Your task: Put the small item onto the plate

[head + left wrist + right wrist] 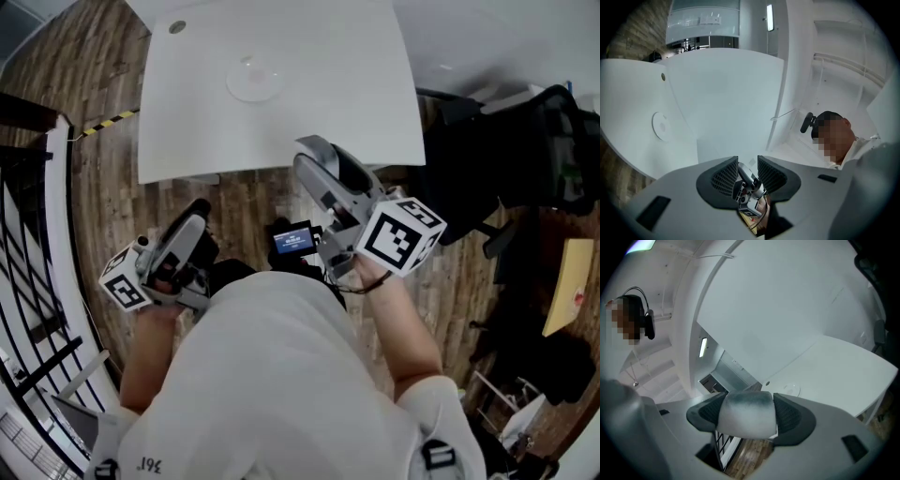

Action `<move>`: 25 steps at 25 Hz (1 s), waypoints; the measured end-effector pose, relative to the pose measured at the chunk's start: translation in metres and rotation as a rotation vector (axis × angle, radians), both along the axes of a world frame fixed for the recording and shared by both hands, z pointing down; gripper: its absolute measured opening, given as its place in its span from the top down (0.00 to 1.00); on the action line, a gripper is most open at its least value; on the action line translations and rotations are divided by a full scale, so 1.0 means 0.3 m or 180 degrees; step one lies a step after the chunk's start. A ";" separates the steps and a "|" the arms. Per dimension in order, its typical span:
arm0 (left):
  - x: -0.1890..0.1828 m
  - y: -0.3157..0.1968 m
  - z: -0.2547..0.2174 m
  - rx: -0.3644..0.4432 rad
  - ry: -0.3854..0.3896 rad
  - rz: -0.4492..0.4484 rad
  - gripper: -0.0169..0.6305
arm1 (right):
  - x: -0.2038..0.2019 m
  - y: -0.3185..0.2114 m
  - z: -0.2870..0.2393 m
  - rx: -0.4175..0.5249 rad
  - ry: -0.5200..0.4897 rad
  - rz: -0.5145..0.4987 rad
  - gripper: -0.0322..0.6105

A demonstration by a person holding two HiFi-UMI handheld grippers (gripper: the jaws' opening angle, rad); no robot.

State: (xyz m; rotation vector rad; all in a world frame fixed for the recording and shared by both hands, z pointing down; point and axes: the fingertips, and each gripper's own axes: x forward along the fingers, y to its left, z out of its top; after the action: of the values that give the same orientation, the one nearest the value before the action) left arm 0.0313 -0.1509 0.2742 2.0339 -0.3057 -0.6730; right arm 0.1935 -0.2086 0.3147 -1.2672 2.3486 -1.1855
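Well, we hold the small item tight between the fingers of the right gripper. It is a soft-looking block, pale with a grey top, and it fills the gap from one pad to the other. Its lower part is cut off by the gripper body, so we cannot tell its whole shape. In the head view the gripper hides it.

The item is up in the air over the wooden floor, just short of the near edge of the counter. The plate sits on the counter, well apart from the item. It is pale like the counter top, so its rim is hard to make out.

The counter is bare around the plate. We see only a small dark dot near a far corner.

The left gripper is low by our body. Its fingers stand a little apart and grip nothing.

A black chair stands just beside the counter's right edge. A dark railing runs along the floor on the left.
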 end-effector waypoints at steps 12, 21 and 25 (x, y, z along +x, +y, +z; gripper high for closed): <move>-0.057 -0.090 0.023 -0.0023 -0.0069 -0.0014 0.80 | -0.071 -0.095 0.041 -0.0091 0.0068 -0.0034 0.46; -0.225 -0.199 0.010 -0.0004 -0.0085 0.0221 0.80 | -0.234 -0.167 0.017 -0.0043 0.0174 0.0162 0.46; -0.289 -0.240 0.025 -0.0023 -0.0127 0.0352 0.80 | -0.292 -0.191 0.021 -0.0034 0.0214 0.0290 0.46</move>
State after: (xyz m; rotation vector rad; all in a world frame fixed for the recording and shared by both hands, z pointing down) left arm -0.0554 -0.2229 0.2817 2.0431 -0.2167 -0.5627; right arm 0.1060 -0.2659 0.3209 -1.4228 2.3064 -1.1461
